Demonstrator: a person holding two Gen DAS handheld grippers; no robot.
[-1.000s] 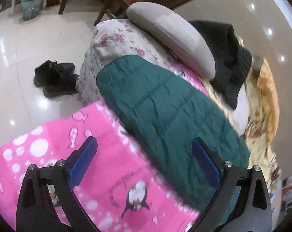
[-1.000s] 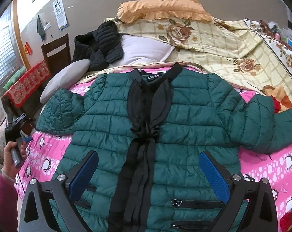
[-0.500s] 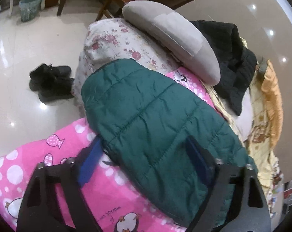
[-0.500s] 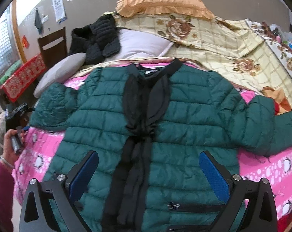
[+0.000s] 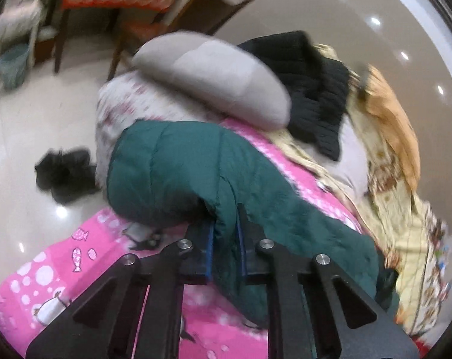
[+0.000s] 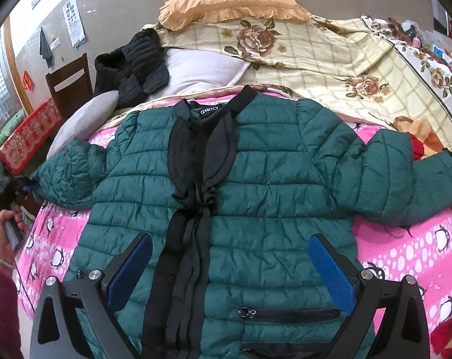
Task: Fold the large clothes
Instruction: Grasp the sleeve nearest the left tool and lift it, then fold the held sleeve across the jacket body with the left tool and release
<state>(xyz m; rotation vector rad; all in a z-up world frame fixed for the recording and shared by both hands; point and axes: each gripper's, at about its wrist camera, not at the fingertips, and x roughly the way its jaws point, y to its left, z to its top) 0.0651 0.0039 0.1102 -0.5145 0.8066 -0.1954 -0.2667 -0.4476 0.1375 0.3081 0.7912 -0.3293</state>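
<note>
A dark green quilted jacket [image 6: 270,179] with a black collar and front band lies face up, spread on a pink penguin blanket [image 6: 405,245]. In the left wrist view my left gripper [image 5: 224,226] is shut on a pinched fold of the jacket's left sleeve [image 5: 166,164], which is raised off the blanket and humps up ahead of the jaws. The right wrist view shows that sleeve [image 6: 67,173] bunched at the bed's left edge, beside a hand [image 6: 7,227] holding the left gripper. My right gripper [image 6: 230,257] is open, hovering over the jacket's lower front with nothing gripped.
A grey cushion [image 5: 214,77] and a black jacket [image 5: 315,95] lie behind the sleeve. A floral quilt [image 6: 315,51] and an orange pillow [image 6: 232,3] fill the head of the bed. Black shoes [image 5: 64,176] sit on the shiny floor, with a wooden chair [image 5: 196,9] beyond.
My left gripper went from wide open to shut on the sleeve's fold and rose, lifting and bunching the sleeve. The right gripper drifted slightly, still open.
</note>
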